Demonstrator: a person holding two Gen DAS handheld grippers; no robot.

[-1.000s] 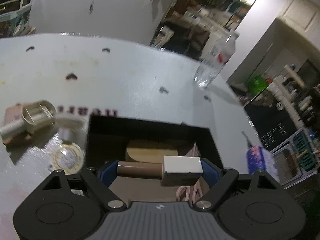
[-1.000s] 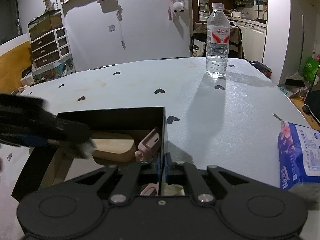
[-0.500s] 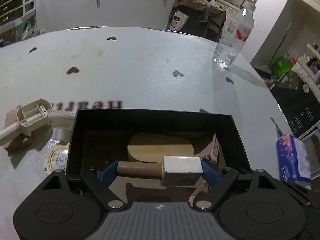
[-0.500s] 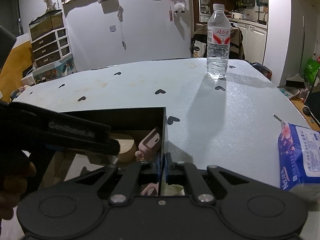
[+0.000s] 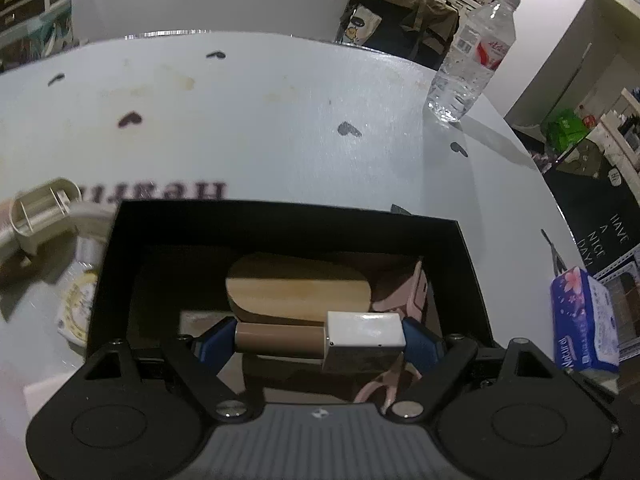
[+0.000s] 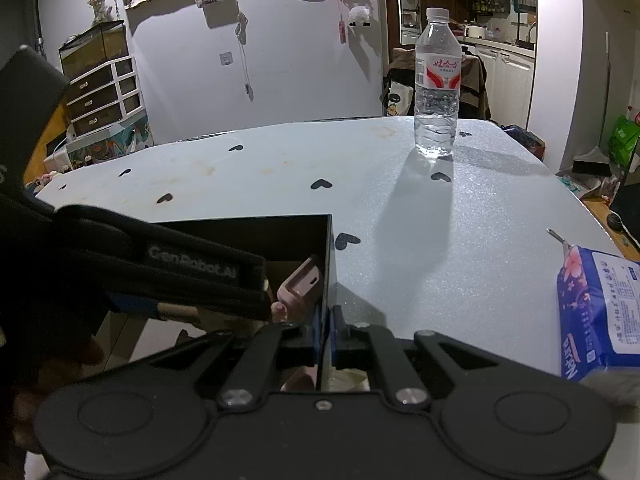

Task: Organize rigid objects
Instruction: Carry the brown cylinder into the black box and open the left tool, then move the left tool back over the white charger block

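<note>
My left gripper is shut on a stick with a brown handle and a white block head, held crosswise over the open black box. Inside the box lie an oval wooden board and a pink object. My right gripper is shut on the box's right wall. The left gripper's body reaches into the box from the left in the right wrist view, beside the pink object.
A water bottle stands at the table's far right. A blue tissue pack lies right of the box. A beige plastic holder and a yellow-rimmed round lid lie left of the box.
My left gripper has moved with the stick from the box's left side to over its inside and lower. The right gripper has stayed clamped on the box wall.
</note>
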